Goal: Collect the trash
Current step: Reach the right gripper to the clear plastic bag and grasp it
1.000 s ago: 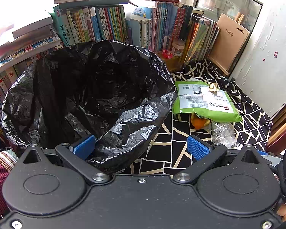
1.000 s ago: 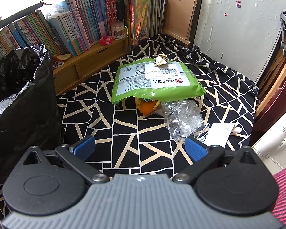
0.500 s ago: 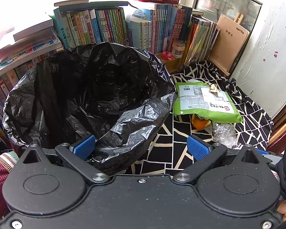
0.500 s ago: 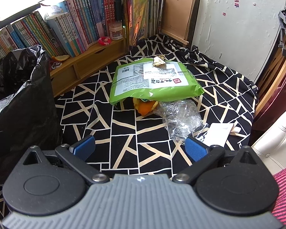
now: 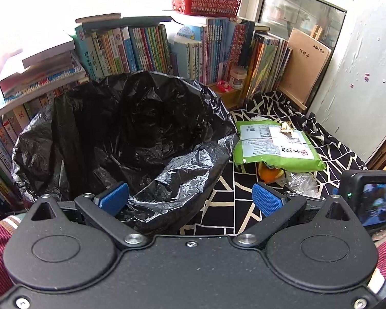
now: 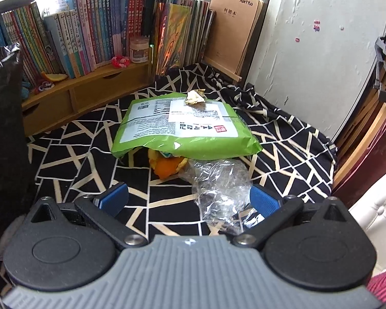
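A black bin bag (image 5: 121, 139) stands open on the left, and my left gripper (image 5: 190, 199) hovers open over its near rim, holding nothing. On the black patterned cloth (image 6: 283, 139) lies a green mailer bag (image 6: 182, 126) with a crumpled scrap (image 6: 195, 96) on top. Orange peel (image 6: 166, 167) pokes out from under the mailer's near edge. Clear crinkled plastic (image 6: 218, 188) lies in front of the peel. My right gripper (image 6: 189, 199) is open, low over the cloth, with the plastic between its fingers close to the right pad (image 6: 263, 202). The bag's side (image 6: 5, 128) fills the right wrist view's left edge.
Rows of books (image 5: 141, 49) on a wooden shelf (image 6: 85, 90) run along the back, with a small jar (image 6: 139, 49) and a red basket (image 5: 205, 0) above. A brown sketch pad (image 6: 234, 25) leans in the corner. A white wall (image 6: 321, 38) stands on the right, a white cushion (image 6: 375, 206) near right.
My right gripper has moved forward and lower, so the clear plastic now sits between its fingers. The left gripper has shifted slightly back over the bag rim; the right device now shows at its right.
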Motion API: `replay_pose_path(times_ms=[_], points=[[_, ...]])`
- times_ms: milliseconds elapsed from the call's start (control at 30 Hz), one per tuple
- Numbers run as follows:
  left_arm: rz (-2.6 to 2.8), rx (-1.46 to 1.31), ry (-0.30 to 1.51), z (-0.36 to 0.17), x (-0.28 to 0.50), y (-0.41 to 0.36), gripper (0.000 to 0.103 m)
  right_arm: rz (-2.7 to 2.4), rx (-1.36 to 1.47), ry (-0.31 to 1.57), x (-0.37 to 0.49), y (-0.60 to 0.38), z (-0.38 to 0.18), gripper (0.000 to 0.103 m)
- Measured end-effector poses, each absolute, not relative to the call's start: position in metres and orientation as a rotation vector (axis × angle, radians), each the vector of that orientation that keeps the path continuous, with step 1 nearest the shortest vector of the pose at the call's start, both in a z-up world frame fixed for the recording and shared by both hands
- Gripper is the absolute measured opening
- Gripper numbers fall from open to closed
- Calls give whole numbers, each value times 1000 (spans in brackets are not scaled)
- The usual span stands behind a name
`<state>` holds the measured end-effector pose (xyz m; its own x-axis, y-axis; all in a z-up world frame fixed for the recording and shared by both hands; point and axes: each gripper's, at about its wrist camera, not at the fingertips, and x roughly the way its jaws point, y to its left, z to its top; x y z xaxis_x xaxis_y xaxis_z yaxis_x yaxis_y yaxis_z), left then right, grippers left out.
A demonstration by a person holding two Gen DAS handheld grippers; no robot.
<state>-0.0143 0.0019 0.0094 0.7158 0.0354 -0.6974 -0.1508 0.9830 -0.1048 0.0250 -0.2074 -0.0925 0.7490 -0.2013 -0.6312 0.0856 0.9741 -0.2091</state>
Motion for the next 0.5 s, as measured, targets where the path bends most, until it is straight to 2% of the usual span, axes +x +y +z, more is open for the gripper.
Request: replay_pose_path(times_ms=[100, 467, 500], points=[[117, -97, 720, 9, -23, -2, 102, -163, -187, 648, 29, -213, -106, 103], [126, -15, 682, 0, -29, -12, 96, -312, -178, 689, 64, -242, -149, 103], [122, -23, 686, -1, -29, -11, 91, -318, -179, 696, 70, -245, -153, 103]])
